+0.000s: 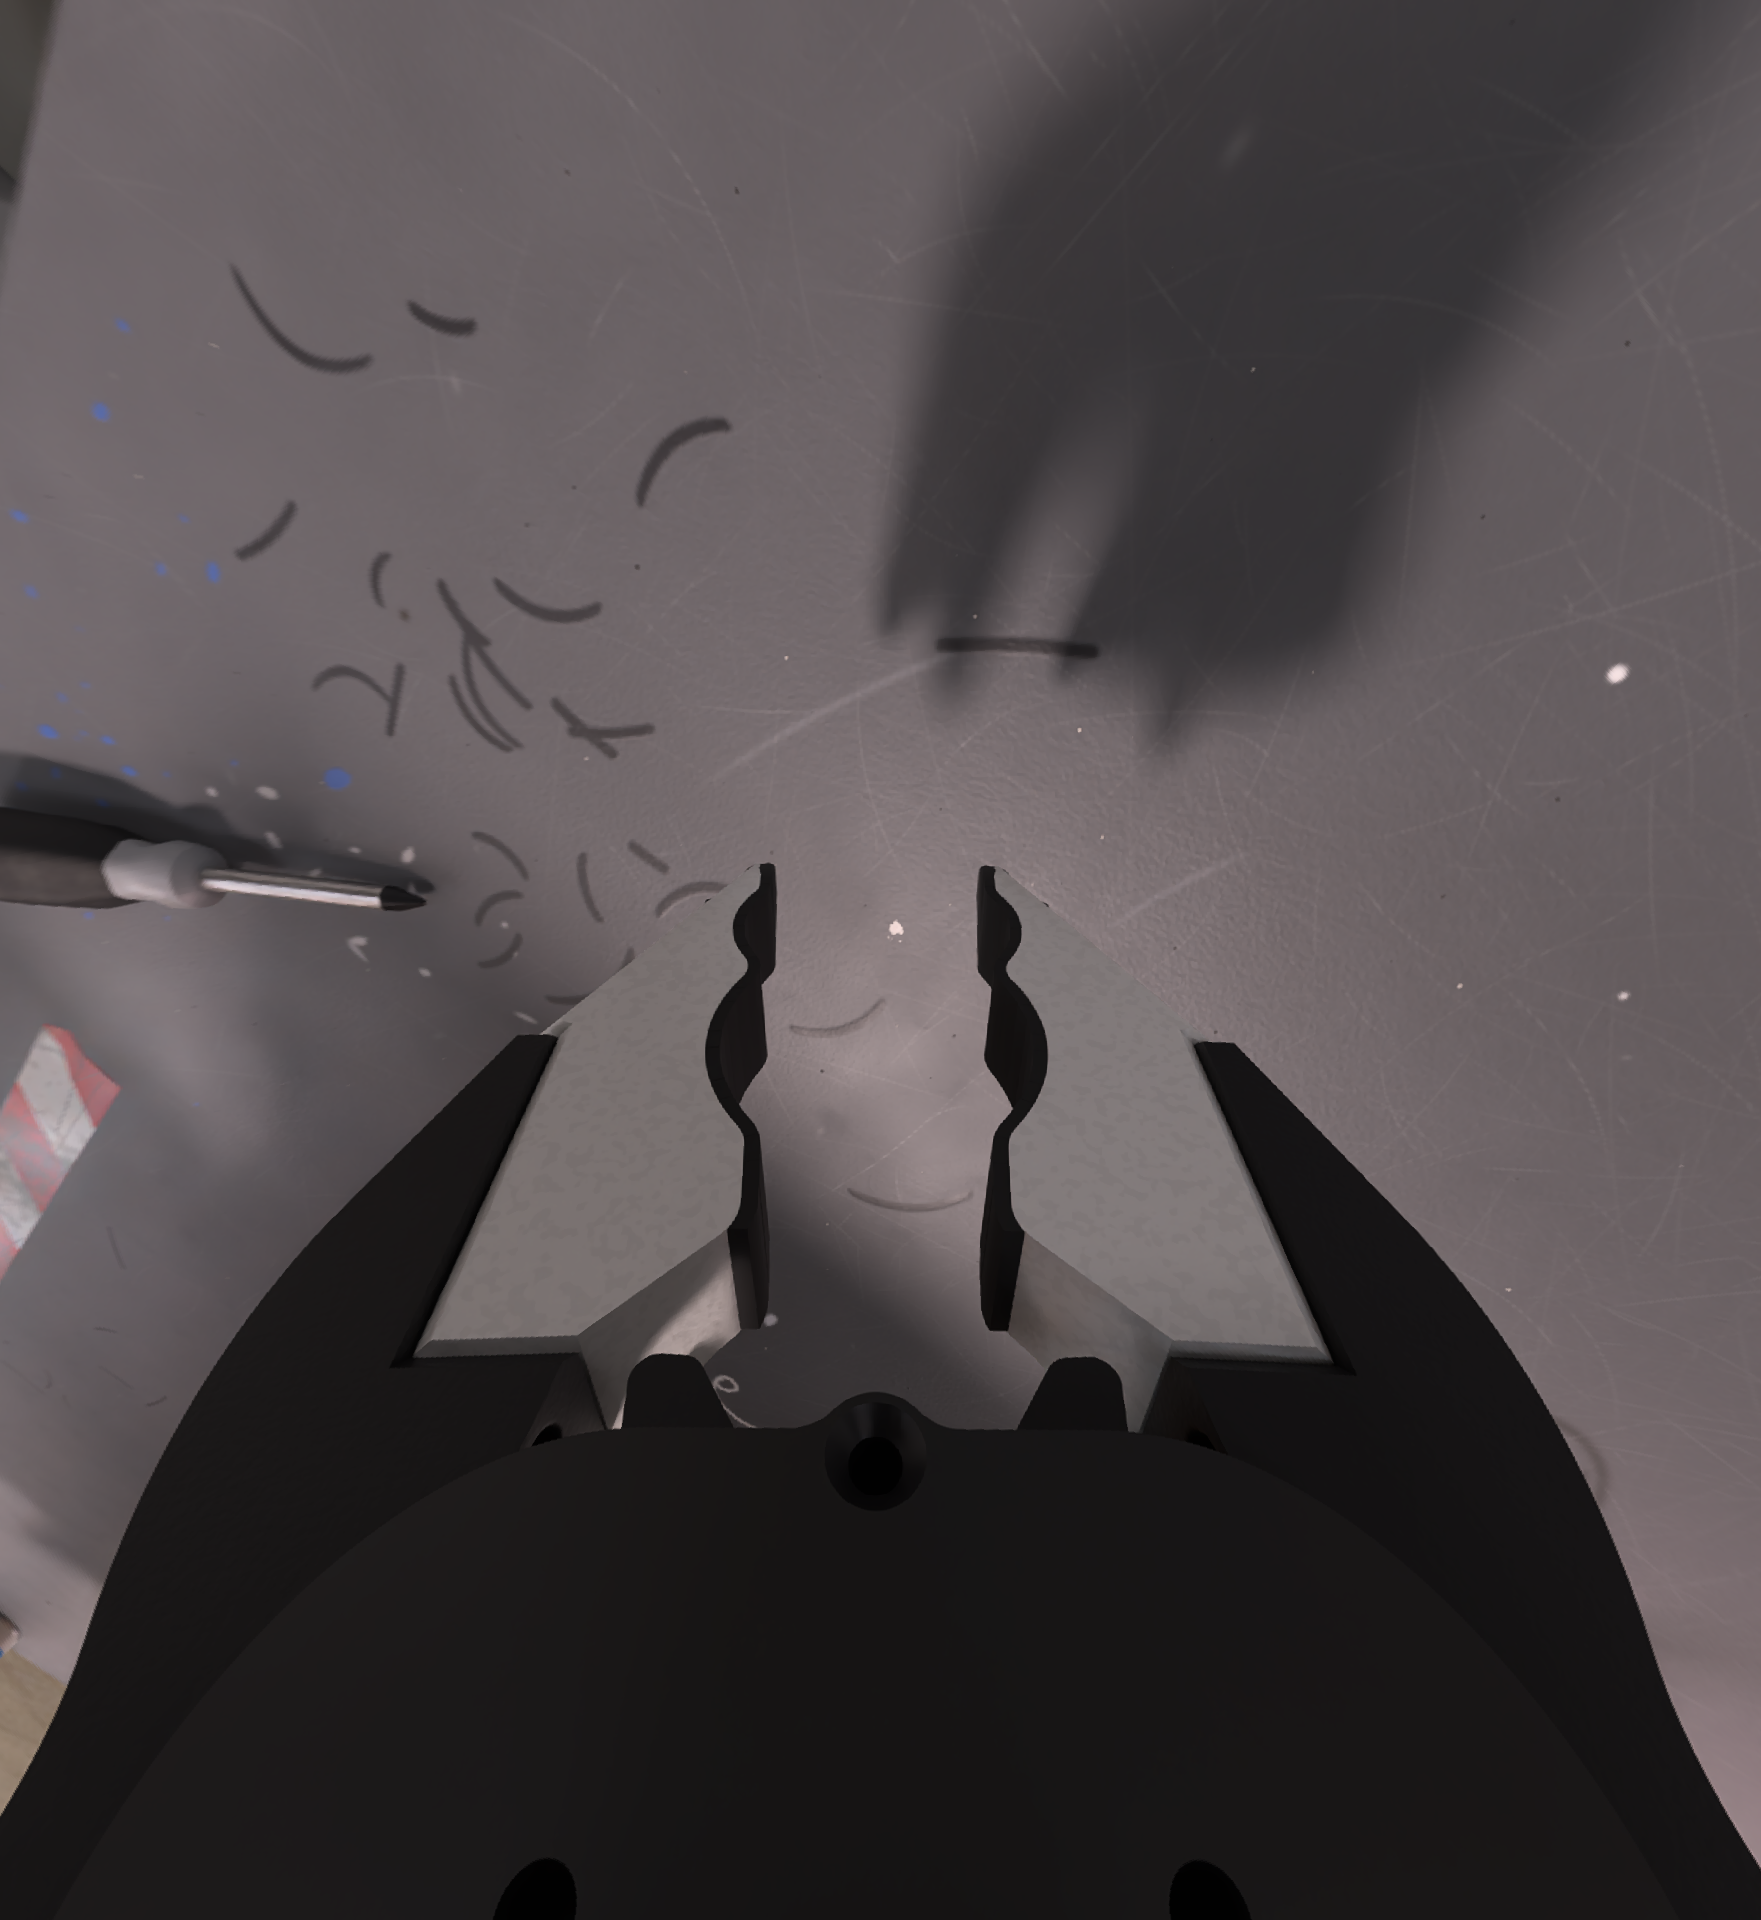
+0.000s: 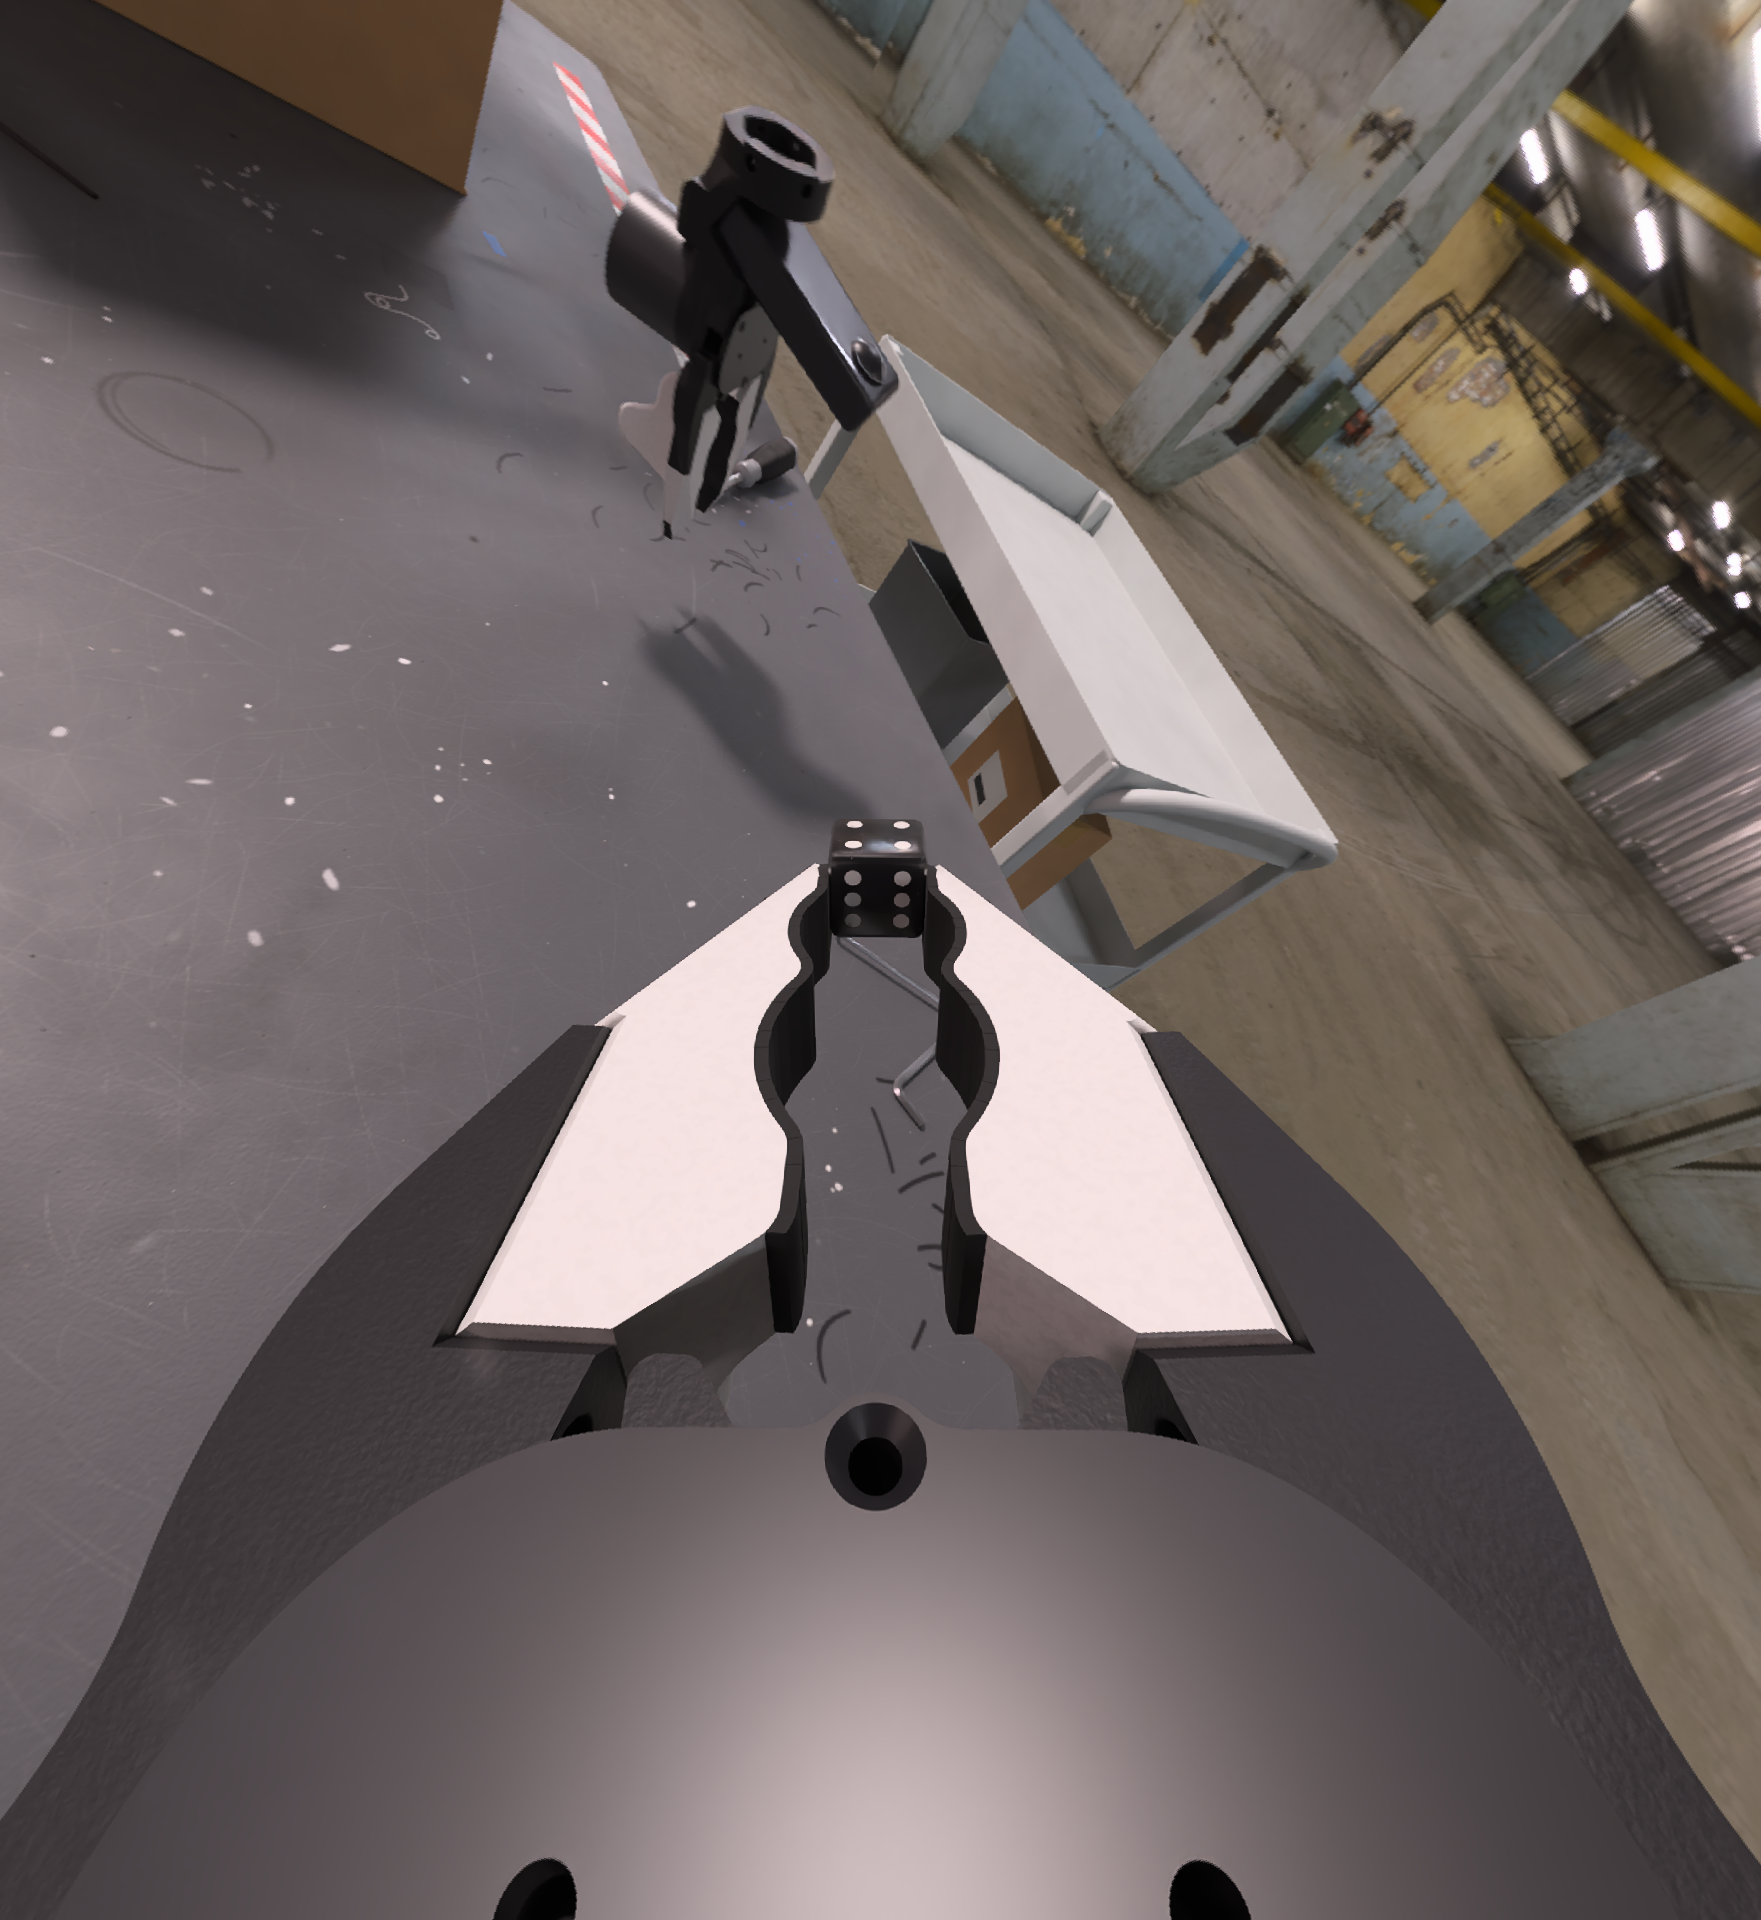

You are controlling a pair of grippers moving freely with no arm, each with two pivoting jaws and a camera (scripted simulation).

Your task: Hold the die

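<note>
A black die (image 2: 877, 878) with white pips sits between the fingertips of my right gripper (image 2: 877, 883), which is shut on it and holds it above the dark grey table (image 2: 232, 831). My left gripper (image 1: 876, 883) is open and empty, pointing down at the table (image 1: 1271, 935) close to its surface. The left gripper also shows in the right wrist view (image 2: 689, 499), far off near the table's edge, its tips close to the table. The die is not in the left wrist view.
A screwdriver (image 1: 159, 868) with a black handle lies left of my left gripper. A hex key (image 2: 902, 1013) lies on the table under my right gripper. A cardboard box (image 2: 336, 73) stands at the far end. A white bench (image 2: 1063, 582) stands beyond the table's edge.
</note>
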